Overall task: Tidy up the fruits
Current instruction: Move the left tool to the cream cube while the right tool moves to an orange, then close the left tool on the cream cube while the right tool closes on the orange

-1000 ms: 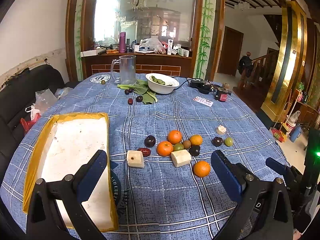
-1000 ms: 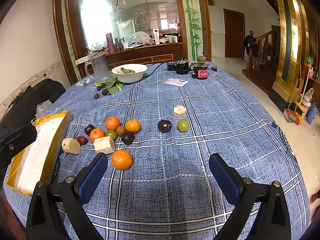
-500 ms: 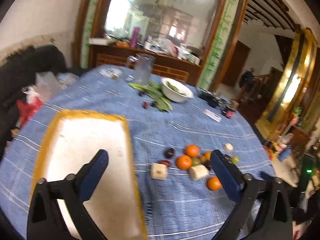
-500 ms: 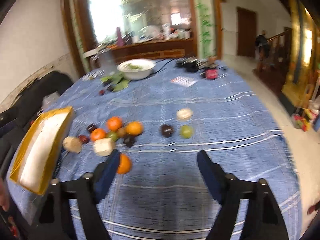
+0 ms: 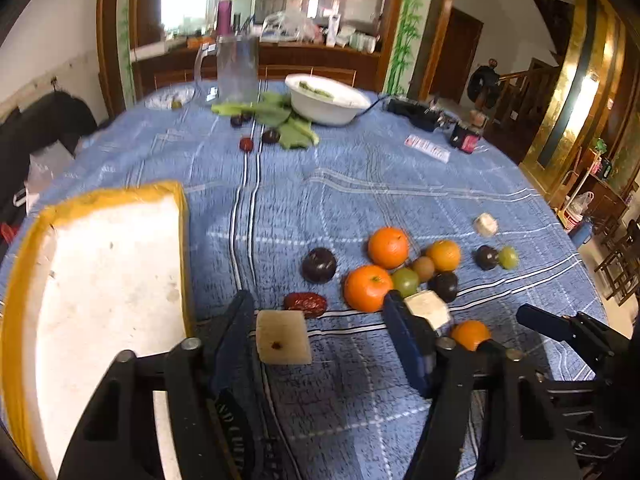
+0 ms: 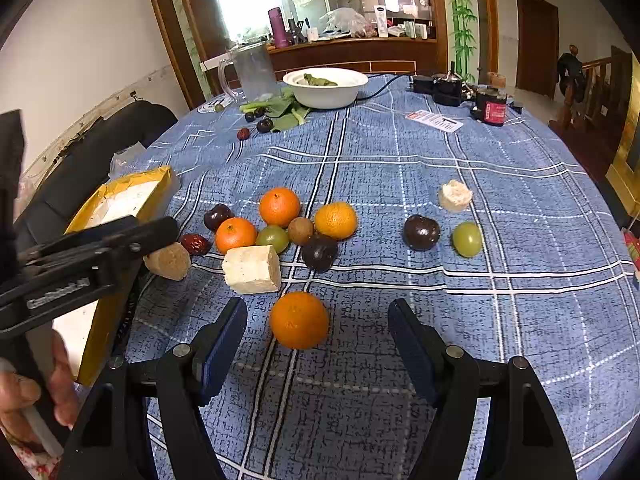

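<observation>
- Left wrist view: the left gripper [image 5: 320, 340] is angled down over the blue checked tablecloth [image 5: 360, 184]. Its jaws have just been closing; they are seen apart, with a pale cut block [image 5: 283, 336] lying between them, close to the left pad but not clearly pressed by either.
- A red date [image 5: 305, 304] is seen just behind the block, a dark plum [image 5: 319, 265] further back.
- The fruit cluster lies right of centre: two tangerines [image 5: 368, 288], a green grape [image 5: 405, 281], a brown kiwi-like fruit [image 5: 423, 268]. A second pale block [image 5: 427, 307] sits just beside the right finger.
- The white foam tray with yellow taped rim [image 5: 182, 216] is at the left, nothing visible in it.
- A white bowl [image 5: 328, 100] and a clear jug [image 5: 237, 68] are noted at the far side.
- Right wrist view: the right gripper [image 6: 318, 332] is held with fingers apart around a lone tangerine [image 6: 299, 319], gaps visible on both sides; no contact.
- The left gripper's finger [image 6: 120, 236] is seen at the left, against a rough tan chunk [image 6: 168, 261]; a hand [image 6: 36, 396] grips its handle.
- A plum [image 6: 421, 232], a grape [image 6: 467, 239] and a whitish piece [image 6: 455, 196] lie apart at the right.
</observation>
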A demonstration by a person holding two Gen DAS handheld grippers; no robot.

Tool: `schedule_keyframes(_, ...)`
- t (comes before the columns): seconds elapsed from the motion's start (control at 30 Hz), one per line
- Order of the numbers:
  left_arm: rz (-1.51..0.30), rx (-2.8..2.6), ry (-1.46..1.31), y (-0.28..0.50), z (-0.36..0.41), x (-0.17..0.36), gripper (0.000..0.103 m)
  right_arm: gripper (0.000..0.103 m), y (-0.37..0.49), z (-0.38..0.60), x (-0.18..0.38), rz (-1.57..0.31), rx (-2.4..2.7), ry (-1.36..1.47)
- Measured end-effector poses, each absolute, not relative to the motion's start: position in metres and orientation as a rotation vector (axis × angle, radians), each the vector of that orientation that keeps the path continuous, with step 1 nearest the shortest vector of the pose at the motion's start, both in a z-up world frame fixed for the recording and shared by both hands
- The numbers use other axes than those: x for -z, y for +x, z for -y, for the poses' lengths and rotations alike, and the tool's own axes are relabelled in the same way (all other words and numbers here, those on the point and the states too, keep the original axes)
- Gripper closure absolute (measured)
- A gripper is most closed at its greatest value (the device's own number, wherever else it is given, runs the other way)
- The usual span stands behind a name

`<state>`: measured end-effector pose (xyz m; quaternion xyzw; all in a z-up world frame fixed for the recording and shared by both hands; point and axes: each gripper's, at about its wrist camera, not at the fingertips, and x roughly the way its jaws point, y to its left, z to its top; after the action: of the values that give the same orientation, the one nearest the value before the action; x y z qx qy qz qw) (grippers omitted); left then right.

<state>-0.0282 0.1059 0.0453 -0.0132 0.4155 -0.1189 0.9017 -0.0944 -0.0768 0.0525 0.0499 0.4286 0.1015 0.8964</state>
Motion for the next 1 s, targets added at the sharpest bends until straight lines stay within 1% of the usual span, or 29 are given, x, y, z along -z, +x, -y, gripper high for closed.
schedule_keyframes(0.03, -0.871, 0.249, -0.025, -0.027, -0.106, -0.042, 0.052, 0.026, -0.093, 0.076, -0.051, -0.891, -0.213, 0.104)
schedule_keyframes(0.13, -0.868, 0.233, 0.028, -0.026, -0.101, -0.040, 0.052, 0.026, -0.089, 0.074, -0.046, -0.906, -0.223, 0.107)
schedule_keyframes(0.2, -0.870, 0.224, 0.065, -0.027, -0.098, -0.040, 0.057, 0.026, -0.087, 0.072, -0.042, -0.913, -0.231, 0.108)
schedule_keyframes(0.23, -0.870, 0.217, 0.077, -0.027, -0.098, -0.041, 0.062, 0.026, -0.086, 0.071, -0.040, -0.917, -0.234, 0.110)
schedule_keyframes(0.27, -0.869, 0.216, 0.084, -0.028, -0.099, -0.042, 0.065, 0.027, -0.085, 0.071, -0.039, -0.921, -0.243, 0.115)
schedule_keyframes(0.33, -0.867, 0.232, 0.067, -0.030, -0.105, -0.042, 0.066, 0.032, -0.084, 0.070, -0.036, -0.928, -0.252, 0.117)
schedule_keyframes(0.47, -0.850, 0.311, 0.007, -0.035, -0.115, -0.043, 0.066, 0.037, -0.081, 0.069, -0.032, -0.944, -0.264, 0.127)
schedule_keyframes(0.63, -0.847, 0.310, 0.090, -0.036, -0.102, -0.041, 0.066, 0.037, -0.080, 0.071, -0.032, -0.951, -0.279, 0.149)
schedule_keyframes(0.7, -0.855, 0.295, 0.131, -0.034, -0.095, -0.041, 0.063, 0.037, -0.080, 0.071, -0.031, -0.952, -0.280, 0.151)
schedule_keyframes(0.73, -0.862, 0.287, 0.163, -0.033, -0.091, -0.040, 0.060, 0.037, -0.080, 0.071, -0.031, -0.954, -0.281, 0.151)
schedule_keyframes(0.77, -0.868, 0.277, 0.186, -0.031, -0.087, -0.040, 0.059, 0.037, -0.080, 0.071, -0.031, -0.955, -0.280, 0.149)
schedule_keyframes(0.9, -0.855, 0.317, 0.158, -0.034, -0.076, -0.049, 0.059, 0.038, -0.080, 0.071, -0.031, -0.954, -0.282, 0.155)
schedule_keyframes(0.93, -0.855, 0.339, 0.145, -0.036, -0.072, -0.051, 0.059, 0.043, -0.080, 0.071, -0.031, -0.953, -0.283, 0.155)
schedule_keyframes(0.97, -0.861, 0.365, 0.131, -0.036, -0.067, -0.051, 0.059, 0.060, -0.080, 0.071, -0.031, -0.958, -0.282, 0.154)
schedule_keyframes(1.0, -0.870, 0.387, 0.117, -0.035, -0.063, -0.050, 0.059, 0.066, -0.080, 0.072, -0.031, -0.958, -0.291, 0.161)
